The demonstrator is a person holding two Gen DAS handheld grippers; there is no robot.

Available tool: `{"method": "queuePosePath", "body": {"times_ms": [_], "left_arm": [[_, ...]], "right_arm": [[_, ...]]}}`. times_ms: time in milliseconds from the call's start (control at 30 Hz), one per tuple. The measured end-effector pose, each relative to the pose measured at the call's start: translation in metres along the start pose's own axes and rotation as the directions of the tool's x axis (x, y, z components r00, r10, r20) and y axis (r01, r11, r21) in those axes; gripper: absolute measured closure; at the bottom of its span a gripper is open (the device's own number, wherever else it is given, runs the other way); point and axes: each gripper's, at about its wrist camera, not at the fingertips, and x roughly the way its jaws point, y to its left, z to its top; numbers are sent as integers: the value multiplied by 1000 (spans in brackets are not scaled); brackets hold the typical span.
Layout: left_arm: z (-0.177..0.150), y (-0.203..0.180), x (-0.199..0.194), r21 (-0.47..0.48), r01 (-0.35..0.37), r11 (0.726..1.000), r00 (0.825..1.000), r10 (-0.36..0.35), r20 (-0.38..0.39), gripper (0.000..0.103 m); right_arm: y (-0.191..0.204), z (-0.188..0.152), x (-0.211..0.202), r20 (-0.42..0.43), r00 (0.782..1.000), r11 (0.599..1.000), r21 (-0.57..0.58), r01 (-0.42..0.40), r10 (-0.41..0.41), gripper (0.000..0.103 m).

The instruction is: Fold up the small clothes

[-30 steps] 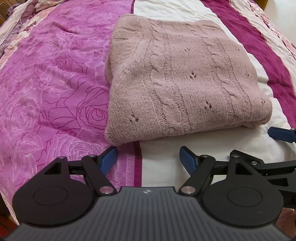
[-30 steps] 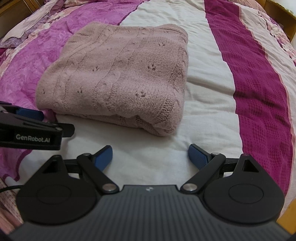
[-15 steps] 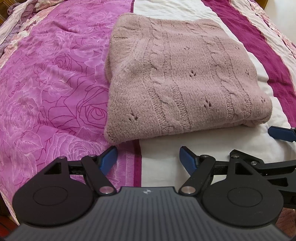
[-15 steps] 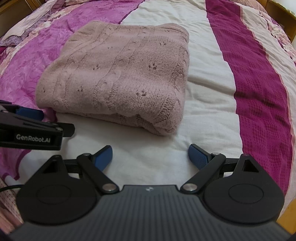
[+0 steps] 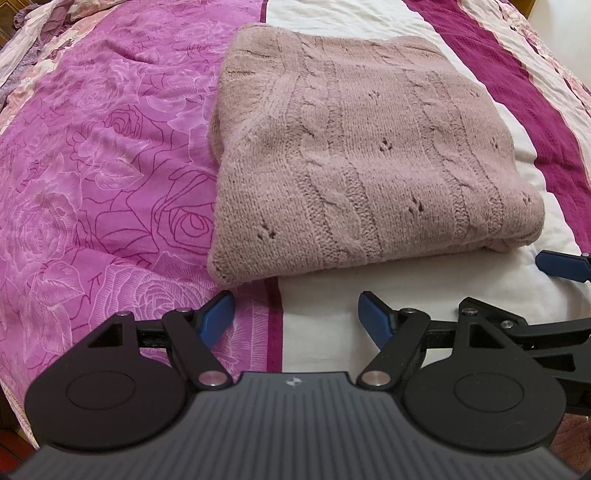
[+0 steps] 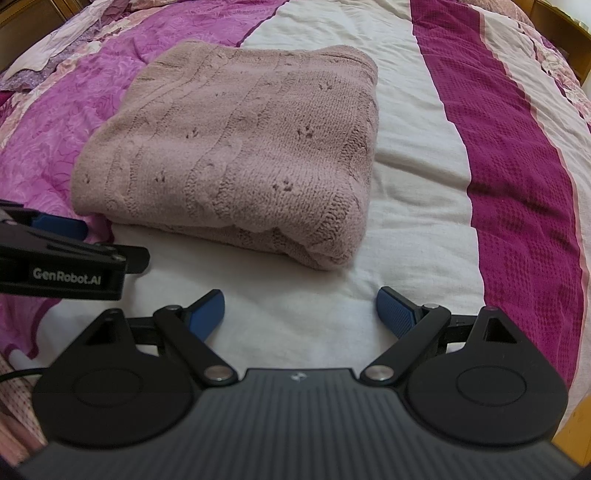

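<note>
A dusty-pink cable-knit sweater (image 5: 362, 155) lies folded into a thick rectangle on the bed; it also shows in the right wrist view (image 6: 236, 147). My left gripper (image 5: 297, 314) is open and empty, just short of the sweater's near edge. My right gripper (image 6: 303, 310) is open and empty, just short of the sweater's near right corner. The left gripper's body (image 6: 62, 258) shows at the left edge of the right wrist view. A blue fingertip of the right gripper (image 5: 561, 264) shows at the right edge of the left wrist view.
The bedspread has a pink rose-print part (image 5: 92, 166), a white band (image 6: 406, 147) and a dark magenta stripe (image 6: 517, 184). Wooden furniture (image 6: 561, 33) stands past the bed's far right corner. The bed's near edge drops away at lower left (image 5: 11, 406).
Both grippers have crept slightly toward the sweater. They stay open and the sweater has not moved.
</note>
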Motion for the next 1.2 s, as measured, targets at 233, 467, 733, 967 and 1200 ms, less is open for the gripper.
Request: {"method": "queuePosePath", "body": {"times_ms": [233,467,733,967,1200], "left_arm": [[-1,0,1,0,2,1000,1000,-2,-2,23],[1,1,2,6,3,1000,1000,-3,-9,23],[1,1,2,4,4,1000,1000,-4,-11,23],[2,1,3,3,6,1000,1000,-6,-14,23],[2,1,3,3,6,1000,1000,-6,-15,23]], "right_arm": [[0,0,0,-2,1000,1000,0,0,0,11],[0,0,0,-3,1000,1000,-1,-1,1,11],[-1,1,2,-3,1000,1000,2,-3,3,11],[0,1,2,-4,1000,1000,2,-3,3,11],[0,1,2,-5,1000,1000,2,-3,3,11]]}}
